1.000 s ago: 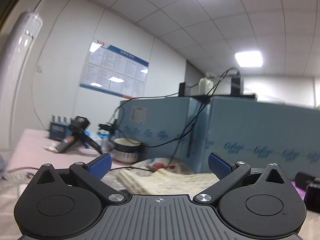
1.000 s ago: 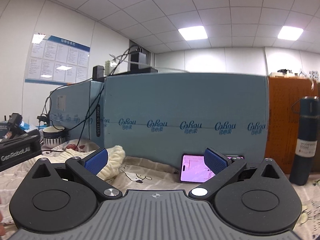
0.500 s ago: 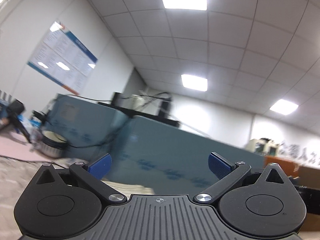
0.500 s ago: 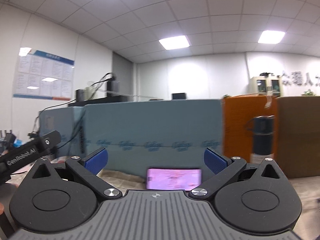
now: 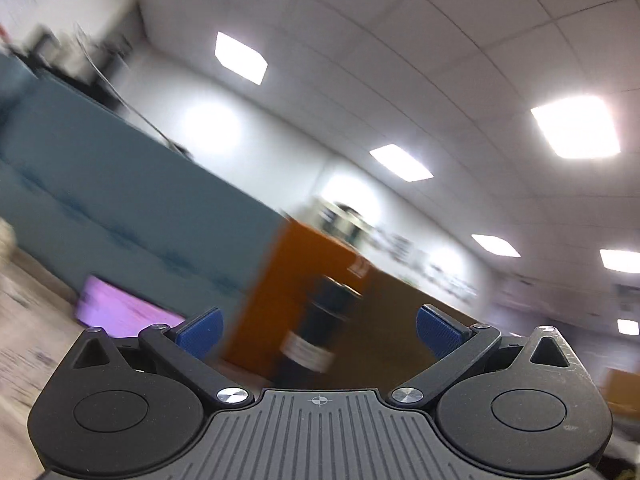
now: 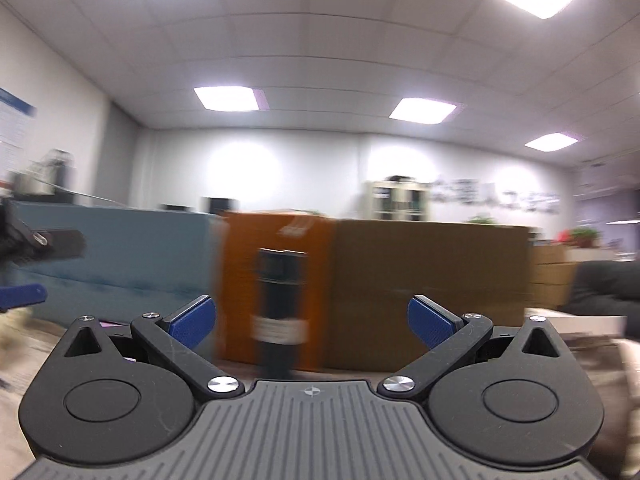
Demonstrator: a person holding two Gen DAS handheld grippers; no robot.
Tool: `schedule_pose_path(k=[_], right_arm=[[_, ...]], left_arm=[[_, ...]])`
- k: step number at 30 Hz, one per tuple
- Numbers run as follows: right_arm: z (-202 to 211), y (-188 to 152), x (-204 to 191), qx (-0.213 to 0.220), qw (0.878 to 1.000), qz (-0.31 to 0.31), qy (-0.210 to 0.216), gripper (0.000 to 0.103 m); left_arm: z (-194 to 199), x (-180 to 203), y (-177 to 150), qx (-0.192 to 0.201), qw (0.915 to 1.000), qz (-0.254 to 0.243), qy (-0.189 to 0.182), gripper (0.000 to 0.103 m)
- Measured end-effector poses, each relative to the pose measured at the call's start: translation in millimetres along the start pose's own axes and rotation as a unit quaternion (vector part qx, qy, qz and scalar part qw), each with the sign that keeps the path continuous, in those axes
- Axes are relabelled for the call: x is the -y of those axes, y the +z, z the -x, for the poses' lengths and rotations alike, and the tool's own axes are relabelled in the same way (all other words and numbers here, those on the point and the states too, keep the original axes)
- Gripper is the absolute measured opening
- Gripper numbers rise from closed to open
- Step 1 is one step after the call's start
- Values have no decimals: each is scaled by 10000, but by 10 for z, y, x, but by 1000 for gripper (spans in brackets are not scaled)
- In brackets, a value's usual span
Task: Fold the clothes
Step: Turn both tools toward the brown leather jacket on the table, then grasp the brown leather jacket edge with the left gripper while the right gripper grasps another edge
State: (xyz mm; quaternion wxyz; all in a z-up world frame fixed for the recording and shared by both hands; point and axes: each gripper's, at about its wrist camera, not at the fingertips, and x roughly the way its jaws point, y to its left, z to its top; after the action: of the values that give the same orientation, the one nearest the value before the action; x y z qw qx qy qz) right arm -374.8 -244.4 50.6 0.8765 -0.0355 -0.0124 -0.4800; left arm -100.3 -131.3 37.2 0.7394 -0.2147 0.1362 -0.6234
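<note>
We hold both grippers wide open, with nothing in them.
Our left gripper (image 5: 318, 328) and right gripper (image 6: 312, 322) face a blurry dark bottle (image 6: 280, 312) at 12 o'clock.

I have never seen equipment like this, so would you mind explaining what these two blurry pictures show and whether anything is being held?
There is no robot arm here. A person holds a two-finger claw in each hand, and each claw carries a wide-angle camera that looks forward along its fingers. One picture comes from the left claw, the other from the right claw. The black shape along the bottom of each picture is the claw's own body, with blue pads at the fingertips.

Both claws are open and hold nothing. Both cameras point towards the room and ceiling, and both pictures are smeared by motion. You can make out a dark flask, an orange box, a blue panel and a lit phone. No clothing can be made out clearly.
</note>
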Motion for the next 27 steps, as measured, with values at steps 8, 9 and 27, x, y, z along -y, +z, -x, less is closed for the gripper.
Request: schedule_pose_path(k=[8, 9, 27], right_arm=[[-187, -461, 878, -1255, 9832, 752, -1095, 103], [-237, -519, 952, -1412, 9796, 814, -1180, 103], [-853, -587, 1405, -1629, 9746, 301, -1508, 98]], left_arm=[[-1322, 68, -714, -2432, 9227, 2475, -1682, 103], [-1447, 88, -834, -2603, 9093, 2746, -1733, 103], [-2372, 843, -1441, -2959, 8826, 2882, -2245, 103]])
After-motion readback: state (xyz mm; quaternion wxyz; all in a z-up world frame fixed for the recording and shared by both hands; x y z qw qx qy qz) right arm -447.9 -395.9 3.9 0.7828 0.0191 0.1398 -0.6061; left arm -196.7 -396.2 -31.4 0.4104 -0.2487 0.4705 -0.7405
